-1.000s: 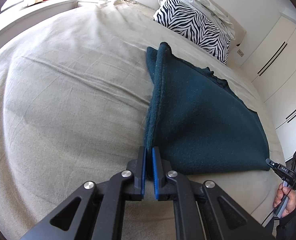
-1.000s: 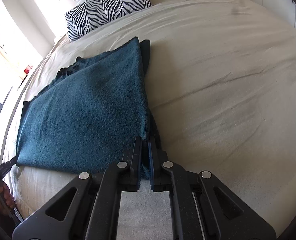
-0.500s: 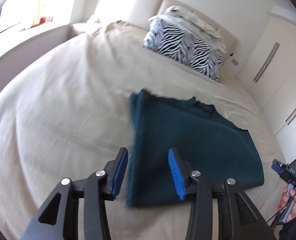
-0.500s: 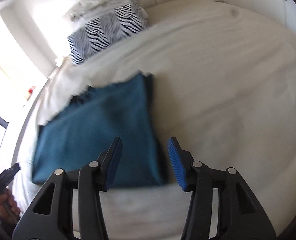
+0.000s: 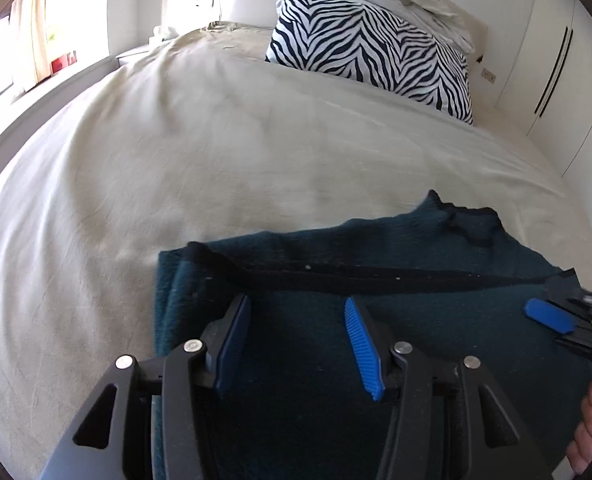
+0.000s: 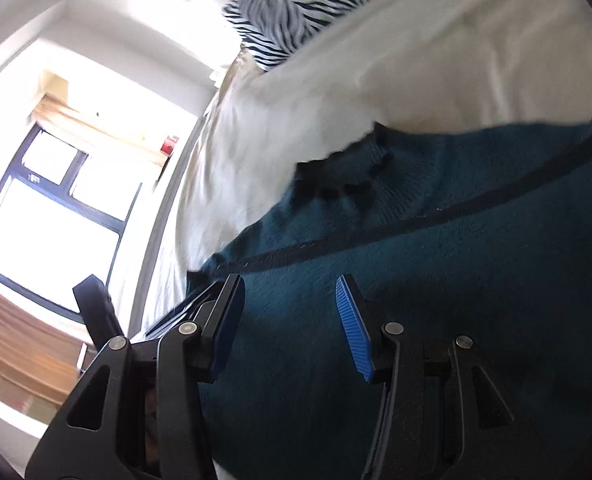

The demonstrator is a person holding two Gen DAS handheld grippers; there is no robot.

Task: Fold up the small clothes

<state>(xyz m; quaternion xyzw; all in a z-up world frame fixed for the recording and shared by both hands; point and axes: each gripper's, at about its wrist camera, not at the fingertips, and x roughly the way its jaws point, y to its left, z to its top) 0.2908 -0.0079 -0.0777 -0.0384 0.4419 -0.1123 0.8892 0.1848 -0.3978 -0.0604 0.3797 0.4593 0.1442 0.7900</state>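
A dark teal fleece garment (image 5: 375,248) lies folded flat on the beige bed (image 5: 176,152), with a dark hem line running across it. My left gripper (image 5: 297,338) is open and empty, hovering over the garment's near left part. My right gripper (image 6: 288,326) is open and empty over the same garment (image 6: 475,280), near its edge by the bed's side. The right gripper's blue fingertip (image 5: 547,316) shows at the right of the left wrist view.
A zebra-print pillow (image 5: 371,48) with white bedding on top sits at the head of the bed. White wardrobe doors (image 5: 555,60) stand to the right. A window (image 6: 48,208) and a wooden floor lie beyond the bed's side.
Both grippers let go of the garment's edge and opened. Both have since swung round to face the garment from another side, closer above it.
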